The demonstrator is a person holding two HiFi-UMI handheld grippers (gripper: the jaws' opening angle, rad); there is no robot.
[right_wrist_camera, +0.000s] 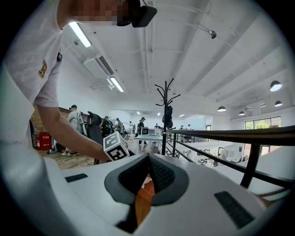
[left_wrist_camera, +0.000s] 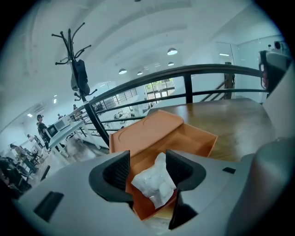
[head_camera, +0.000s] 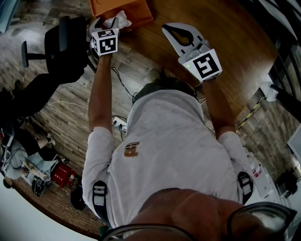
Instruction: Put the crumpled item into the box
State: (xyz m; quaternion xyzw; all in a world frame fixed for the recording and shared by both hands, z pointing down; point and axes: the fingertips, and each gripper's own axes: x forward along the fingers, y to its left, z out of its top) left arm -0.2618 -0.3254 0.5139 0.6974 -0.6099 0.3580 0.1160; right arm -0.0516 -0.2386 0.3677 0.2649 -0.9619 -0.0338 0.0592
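Note:
A white crumpled paper (left_wrist_camera: 154,182) lies over the near corner of the open orange box (left_wrist_camera: 184,133) on the wooden table (head_camera: 225,42). My left gripper (left_wrist_camera: 147,168) hangs over that corner with its jaws wide apart. The paper sits between them, close against the right pad, with a gap to the left pad. In the head view the left gripper (head_camera: 106,21) is at the box (head_camera: 136,12) edge with the paper (head_camera: 121,20) at its tips. My right gripper (head_camera: 171,29) floats above the table to the right of the box, its pads together and nothing between them.
A black office chair (head_camera: 61,42) stands left of the table on the wood floor. A black railing (left_wrist_camera: 184,73) runs behind the table, and a coat stand (left_wrist_camera: 76,69) rises beyond it. Cables (head_camera: 120,82) lie on the floor by the person's feet.

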